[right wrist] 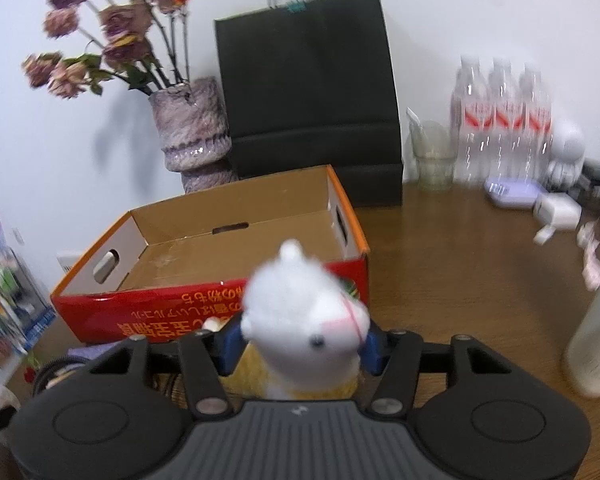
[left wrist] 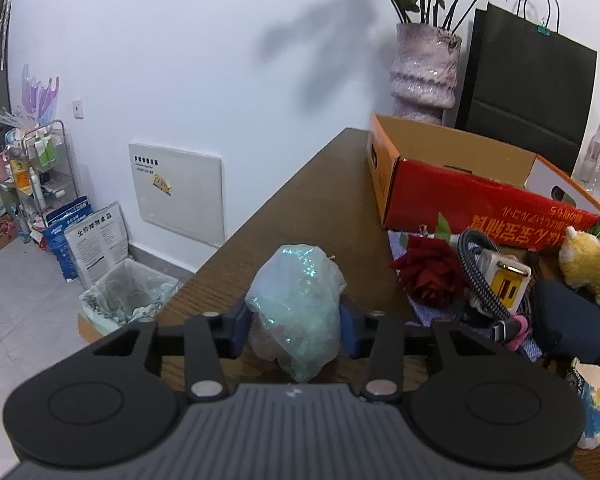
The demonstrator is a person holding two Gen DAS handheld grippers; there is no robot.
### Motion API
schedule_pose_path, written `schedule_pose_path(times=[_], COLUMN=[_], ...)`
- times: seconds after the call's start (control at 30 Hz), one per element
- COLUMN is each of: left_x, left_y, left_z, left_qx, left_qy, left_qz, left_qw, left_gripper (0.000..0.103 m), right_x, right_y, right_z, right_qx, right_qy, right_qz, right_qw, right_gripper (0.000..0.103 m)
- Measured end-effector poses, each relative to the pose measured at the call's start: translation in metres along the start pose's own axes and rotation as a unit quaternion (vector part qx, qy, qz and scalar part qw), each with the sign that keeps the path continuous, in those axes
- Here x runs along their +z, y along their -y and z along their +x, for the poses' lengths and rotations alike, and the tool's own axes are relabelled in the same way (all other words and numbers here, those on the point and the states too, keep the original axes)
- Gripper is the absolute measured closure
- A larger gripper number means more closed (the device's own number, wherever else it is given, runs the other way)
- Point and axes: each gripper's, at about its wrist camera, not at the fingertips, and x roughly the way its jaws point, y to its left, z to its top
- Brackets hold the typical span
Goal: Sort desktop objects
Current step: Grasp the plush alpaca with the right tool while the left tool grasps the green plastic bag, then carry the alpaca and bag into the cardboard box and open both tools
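My left gripper (left wrist: pixel 296 324) is shut on a crumpled iridescent plastic wrapper (left wrist: pixel 298 304), held above the wooden desk (left wrist: pixel 320 200) near its left edge. My right gripper (right wrist: pixel 300 340) is shut on a white and yellow plush alpaca (right wrist: pixel 304 320), held in front of the open red and orange cardboard box (right wrist: pixel 204 256). The box (left wrist: pixel 460 184) is empty inside. To the right in the left wrist view lie a red fabric rose (left wrist: pixel 428 276), a charger with braided cable (left wrist: pixel 496 280), a dark pouch (left wrist: pixel 572 320) and the plush alpaca (left wrist: pixel 588 260).
A lined waste bin (left wrist: pixel 128 292) stands on the floor left of the desk. A vase of dried roses (right wrist: pixel 192 128), a black paper bag (right wrist: pixel 308 92), water bottles (right wrist: pixel 500 116), a glass (right wrist: pixel 432 156), a white adapter (right wrist: pixel 556 212) and a white bottle (right wrist: pixel 596 320) stand on the desk.
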Motion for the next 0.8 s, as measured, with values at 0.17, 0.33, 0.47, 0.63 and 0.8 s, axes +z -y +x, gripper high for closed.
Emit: schedule_pose_path(times=[0.17, 0.33, 0.47, 0.63, 0.8], left_x=[0.025, 0.073, 0.125, 0.186, 0.203], left_y=[0.005, 0.026, 0.050, 0.095, 0.141], left_z=[-0.012, -0.009, 0.025, 0.102, 0.170], left_qx=[-0.025, -0.073, -0.092, -0.119, -0.077], left_qy=[0.038, 0.078, 0.073, 0.003, -0.029], left_qz=[0.000, 0.013, 0.004, 0.027, 0.094], left_qw=[0.9990, 0.9942, 0.9931, 0.9925, 0.9922], left_gripper=[0.062, 0.062, 0.062, 0.061, 0.061], right_x=[0.002, 0.039, 0.093, 0.146, 0.158], right_y=[-0.007, -0.017, -0.030, -0.047, -0.047], right_z=[-0.020, -0.050, -0.021, 0.084, 0.160], right_qx=[0.008, 0.027, 0.037, 0.053, 0.045], right_qy=[0.042, 0.103, 0.103, 0.021, -0.009], right_qz=[0.011, -0.008, -0.056, -0.179, -0.227], right_qw=[0.999, 0.994, 0.992, 0.982, 0.973], right_gripper=[0.059, 0.059, 0.058, 0.058, 0.058])
